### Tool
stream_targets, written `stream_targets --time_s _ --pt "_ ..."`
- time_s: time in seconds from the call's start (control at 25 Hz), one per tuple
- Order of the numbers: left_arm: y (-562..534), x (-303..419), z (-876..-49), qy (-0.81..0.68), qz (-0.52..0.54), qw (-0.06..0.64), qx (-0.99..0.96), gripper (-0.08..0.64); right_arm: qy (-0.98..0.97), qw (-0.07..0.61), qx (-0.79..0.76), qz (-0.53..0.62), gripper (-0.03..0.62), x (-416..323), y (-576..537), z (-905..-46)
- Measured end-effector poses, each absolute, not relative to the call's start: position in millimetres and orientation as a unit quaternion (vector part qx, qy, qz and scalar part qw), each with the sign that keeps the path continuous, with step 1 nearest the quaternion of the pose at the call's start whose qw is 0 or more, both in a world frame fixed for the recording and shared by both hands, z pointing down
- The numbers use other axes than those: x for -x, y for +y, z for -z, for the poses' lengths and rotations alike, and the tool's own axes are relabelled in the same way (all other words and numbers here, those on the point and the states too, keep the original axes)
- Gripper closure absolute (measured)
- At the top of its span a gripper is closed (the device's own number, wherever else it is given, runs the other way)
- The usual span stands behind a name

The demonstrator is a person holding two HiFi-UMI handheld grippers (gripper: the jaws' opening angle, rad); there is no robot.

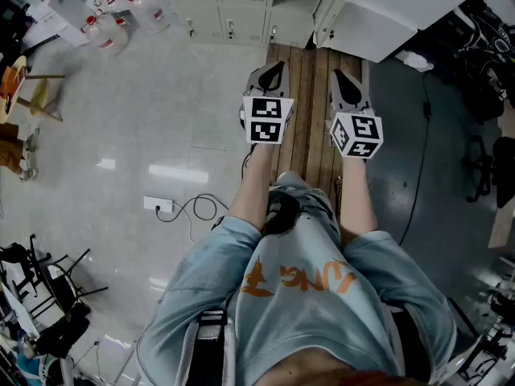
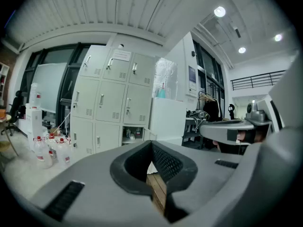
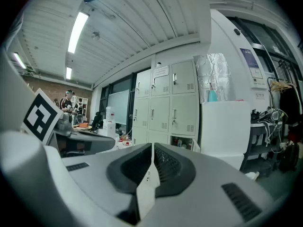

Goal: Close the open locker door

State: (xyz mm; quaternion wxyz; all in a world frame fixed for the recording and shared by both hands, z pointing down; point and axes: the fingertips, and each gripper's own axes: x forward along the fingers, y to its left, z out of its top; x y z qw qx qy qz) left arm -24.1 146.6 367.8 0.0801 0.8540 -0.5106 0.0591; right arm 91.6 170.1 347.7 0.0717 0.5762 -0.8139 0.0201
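Observation:
A bank of pale lockers (image 1: pixel 225 6) stands ahead of me. One bottom locker is open, with small items inside (image 2: pixel 131 134), and its door (image 1: pixel 326 13) swings out toward me; the door (image 3: pixel 195 146) shows edge-on in the right gripper view. My left gripper (image 1: pixel 277 67) and my right gripper (image 1: pixel 339 77) are held side by side over a strip of wooden planks (image 1: pixel 310 103), well short of the door. Both are shut with nothing between the jaws, and the tips meet in each gripper view.
A large white cabinet (image 1: pixel 394 10) stands right of the open door. Plastic bottles with red caps (image 1: pixel 121 14) crowd the floor at the left of the lockers. A power strip with cable (image 1: pixel 158 206) lies on the floor at left, and chairs (image 1: pixel 483 167) stand at right.

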Motion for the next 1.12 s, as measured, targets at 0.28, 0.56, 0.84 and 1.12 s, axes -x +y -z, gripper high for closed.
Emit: stream_targets --time_s 0.28,0.56,0.84,1.12 --pt "154 15 -356 -0.488 -0.035 0.079 -0.868 0.541 -0.804 0.060 -0.591 -0.031 0.554 -103 174 -346" --pt "147 17 -348 -0.485 -0.028 0.078 -0.870 0.541 -0.798 0.060 -0.599 -0.022 0.552 -109 173 -335" --pt "136 30 -330 -0.502 -0.008 0.077 -0.861 0.541 -0.798 0.060 -0.600 -0.012 0.552 -108 166 -323" --pt "122 51 -329 -0.515 -0.003 0.084 -0.853 0.541 -0.804 0.060 -0.592 -0.012 0.552 -96 153 -319"
